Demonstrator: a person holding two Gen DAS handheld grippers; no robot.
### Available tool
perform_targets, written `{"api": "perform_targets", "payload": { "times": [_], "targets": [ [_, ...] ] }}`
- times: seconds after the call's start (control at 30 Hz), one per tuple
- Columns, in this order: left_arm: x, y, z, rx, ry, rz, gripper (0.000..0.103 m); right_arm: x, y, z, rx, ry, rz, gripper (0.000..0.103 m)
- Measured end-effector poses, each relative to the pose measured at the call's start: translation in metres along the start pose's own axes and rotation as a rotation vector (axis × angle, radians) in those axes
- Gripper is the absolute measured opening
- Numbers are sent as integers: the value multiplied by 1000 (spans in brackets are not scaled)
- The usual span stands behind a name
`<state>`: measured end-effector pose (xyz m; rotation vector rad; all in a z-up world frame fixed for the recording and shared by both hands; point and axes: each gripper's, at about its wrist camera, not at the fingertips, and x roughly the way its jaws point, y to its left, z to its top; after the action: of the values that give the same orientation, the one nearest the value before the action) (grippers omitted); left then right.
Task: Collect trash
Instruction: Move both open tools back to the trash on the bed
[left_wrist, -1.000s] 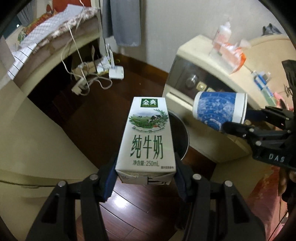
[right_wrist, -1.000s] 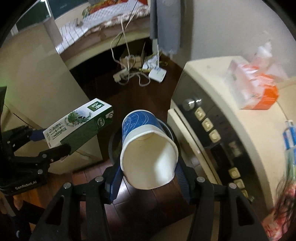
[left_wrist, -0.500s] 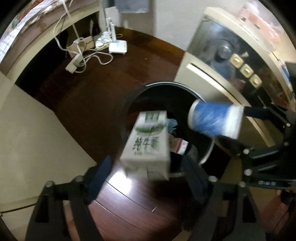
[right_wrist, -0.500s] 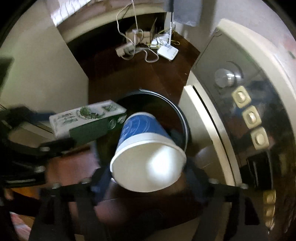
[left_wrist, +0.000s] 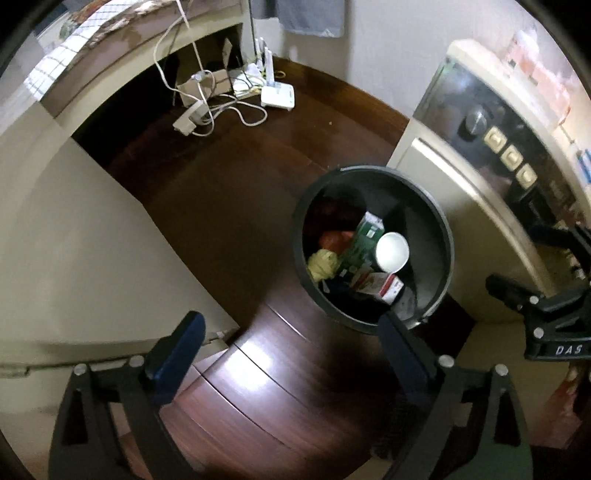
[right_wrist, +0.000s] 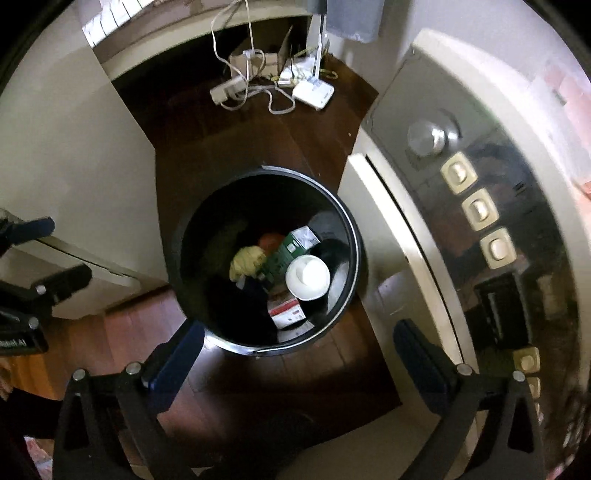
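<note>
A black round trash bin (left_wrist: 373, 170) (right_wrist: 352, 236) stands on the dark wood floor, below both grippers. Inside it lie the green-and-white milk carton (left_wrist: 364, 240) (right_wrist: 284, 254) and the paper cup (left_wrist: 392, 252) (right_wrist: 307, 277), mouth up, beside a yellow crumpled wad (left_wrist: 323, 263) and a red-and-white box (left_wrist: 380, 286). My left gripper (left_wrist: 290, 325) hangs above the bin's near edge, its jaws opening with nothing between them. My right gripper (right_wrist: 299, 330) is over the bin's near rim, its jaws also opening and empty. Each gripper shows at the edge of the other's view.
A cream appliance (left_wrist: 509, 155) with a knob and several buttons stands right against the bin. A cream cabinet (left_wrist: 74, 240) stands at the left. A power strip, cables and a white router (left_wrist: 277, 98) lie on the floor at the back.
Both grippers opened and let go: the milk carton and the paper cup fell into the bin. Both grippers sank toward the bin and now look more steeply into it.
</note>
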<state>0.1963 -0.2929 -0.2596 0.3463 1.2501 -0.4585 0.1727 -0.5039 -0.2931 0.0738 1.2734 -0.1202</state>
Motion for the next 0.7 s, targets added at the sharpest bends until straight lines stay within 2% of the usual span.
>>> {"api": "perform_targets", "payload": {
  "times": [0.5, 0.7],
  "targets": [
    [-78, 17, -24, -42, -115, -3, 96, -93, 35, -10, -12, -115, 22, 103],
    [-111, 27, -44, -79, -177, 32, 96, -131, 46, -16, -23, -165, 15, 103]
  ]
}}
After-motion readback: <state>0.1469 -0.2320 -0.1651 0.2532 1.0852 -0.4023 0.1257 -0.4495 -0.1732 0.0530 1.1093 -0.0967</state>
